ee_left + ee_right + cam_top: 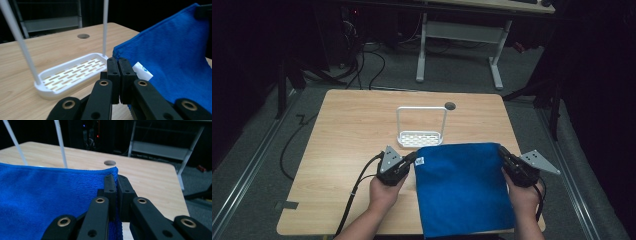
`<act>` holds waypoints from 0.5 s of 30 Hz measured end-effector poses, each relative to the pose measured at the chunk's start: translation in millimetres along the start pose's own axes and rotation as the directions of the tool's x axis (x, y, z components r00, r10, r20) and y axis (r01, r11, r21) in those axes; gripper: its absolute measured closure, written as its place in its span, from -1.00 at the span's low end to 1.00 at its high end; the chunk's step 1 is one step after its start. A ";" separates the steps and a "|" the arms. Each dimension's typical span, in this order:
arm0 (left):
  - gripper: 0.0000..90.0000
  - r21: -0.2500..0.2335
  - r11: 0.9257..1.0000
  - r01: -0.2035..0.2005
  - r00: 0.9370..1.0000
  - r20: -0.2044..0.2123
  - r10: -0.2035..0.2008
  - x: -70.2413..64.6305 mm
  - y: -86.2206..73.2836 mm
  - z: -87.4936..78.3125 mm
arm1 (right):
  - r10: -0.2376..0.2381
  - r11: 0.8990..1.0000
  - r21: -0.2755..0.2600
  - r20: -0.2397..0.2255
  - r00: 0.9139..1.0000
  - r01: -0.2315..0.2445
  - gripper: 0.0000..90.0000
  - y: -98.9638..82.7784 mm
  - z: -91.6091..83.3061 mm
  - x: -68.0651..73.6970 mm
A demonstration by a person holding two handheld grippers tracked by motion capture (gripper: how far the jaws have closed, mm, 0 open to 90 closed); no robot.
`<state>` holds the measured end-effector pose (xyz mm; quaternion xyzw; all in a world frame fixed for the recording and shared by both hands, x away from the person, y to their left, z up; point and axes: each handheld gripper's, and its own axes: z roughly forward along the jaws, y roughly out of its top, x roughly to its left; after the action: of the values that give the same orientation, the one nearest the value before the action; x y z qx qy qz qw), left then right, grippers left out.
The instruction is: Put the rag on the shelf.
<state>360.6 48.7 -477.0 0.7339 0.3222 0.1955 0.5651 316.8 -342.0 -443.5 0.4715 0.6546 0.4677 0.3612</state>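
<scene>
Wooden table under a dim room, pale top with a round cable hole near the far edge. Spread over the near right part, a blue cloth, its far edge lifted off the wood and stretched between the two grippers, its near edge hanging past the table's front edge. Seen from the left gripper view as a raised blue sheet sloping up to the right, with a small white label at the near corner. Just behind the cloth's far edge, a white rack – a slotted oblong tray with a tall thin hoop handle rising from both ends, standing upright near the table's middle; the cloth's edge touching or overlapping its front rim, hard to tell which. At the cloth's far left corner, left gripper, jaws pressed together on the cloth's corner beside the label, held in the left hand. At the far right corner, right gripper, jaws likewise clamped on the cloth's hem – clear in the right gripper view – held in the right hand.
</scene>
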 end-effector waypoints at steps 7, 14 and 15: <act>0.98 -0.056 0.998 -0.007 0.999 -0.043 0.005 5.4 10.3 -16.6 | -0.024 0.998 -0.059 -0.023 0.999 0.022 0.95 10.7 -11.1 13.8; 0.98 -0.114 0.993 -0.041 0.997 -0.075 0.032 6.0 24.6 -34.6 | -0.034 0.993 -0.116 -0.057 0.998 0.027 0.95 21.1 -18.4 30.0; 0.98 -0.122 0.992 -0.044 0.996 -0.080 0.034 6.6 27.1 -37.8 | -0.038 0.992 -0.126 -0.064 0.997 0.030 0.95 22.9 -19.2 32.7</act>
<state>347.6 75.7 -440.9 0.6954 0.3168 0.2548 0.5926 296.0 -313.3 -416.9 0.4211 0.6437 0.5167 0.3760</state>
